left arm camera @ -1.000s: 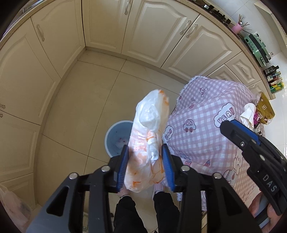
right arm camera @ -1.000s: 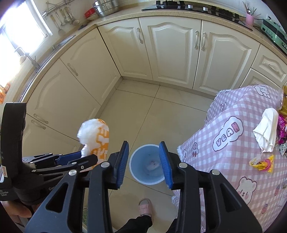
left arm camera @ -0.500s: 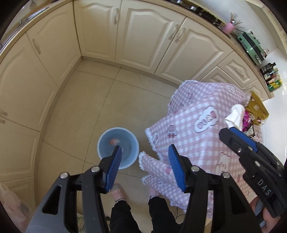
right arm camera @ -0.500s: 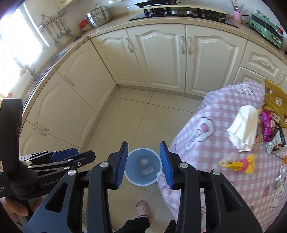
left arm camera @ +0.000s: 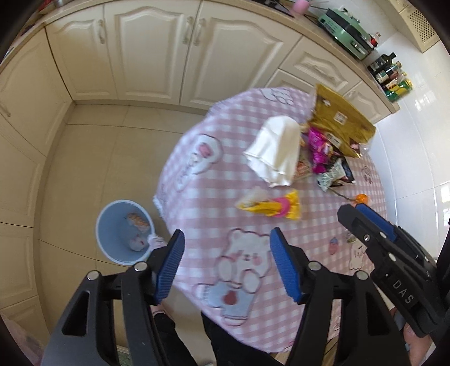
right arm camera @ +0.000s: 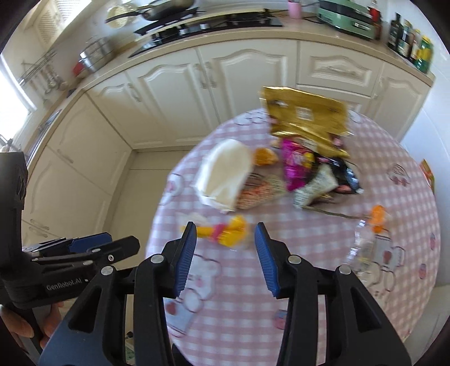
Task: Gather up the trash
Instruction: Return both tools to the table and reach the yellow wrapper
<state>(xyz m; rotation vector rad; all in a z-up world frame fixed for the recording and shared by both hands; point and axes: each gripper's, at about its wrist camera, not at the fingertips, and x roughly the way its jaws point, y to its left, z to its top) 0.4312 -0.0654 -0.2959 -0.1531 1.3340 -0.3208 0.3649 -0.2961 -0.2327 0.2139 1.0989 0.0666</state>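
A round table with a pink checked cloth [left arm camera: 213, 174] [right arm camera: 309, 281] holds trash: a yellow-pink wrapper [left arm camera: 271, 208] [right arm camera: 225, 232], a white bag [left arm camera: 277, 152] [right arm camera: 225, 174], a gold bag [left arm camera: 340, 118] [right arm camera: 306, 115], a magenta packet [left arm camera: 319, 146] [right arm camera: 295, 163] and a clear plastic bottle with an orange cap [right arm camera: 365, 242]. A blue bin [left arm camera: 112, 242] on the floor left of the table holds bagged trash. My left gripper [left arm camera: 226, 264] is open and empty above the table's near edge. My right gripper [right arm camera: 225, 253] is open and empty, just short of the yellow-pink wrapper.
Cream kitchen cabinets [left arm camera: 157, 56] [right arm camera: 197, 93] run behind and to the left. The counter holds a stove [right arm camera: 213, 24], a green appliance [left arm camera: 348, 36] and bottles [right arm camera: 410, 36]. My feet and legs [left arm camera: 180, 337] stand between bin and table.
The left gripper let the orange-white bag drop into the bin and opened. Both grippers then swung right and up from the bin to over the table.
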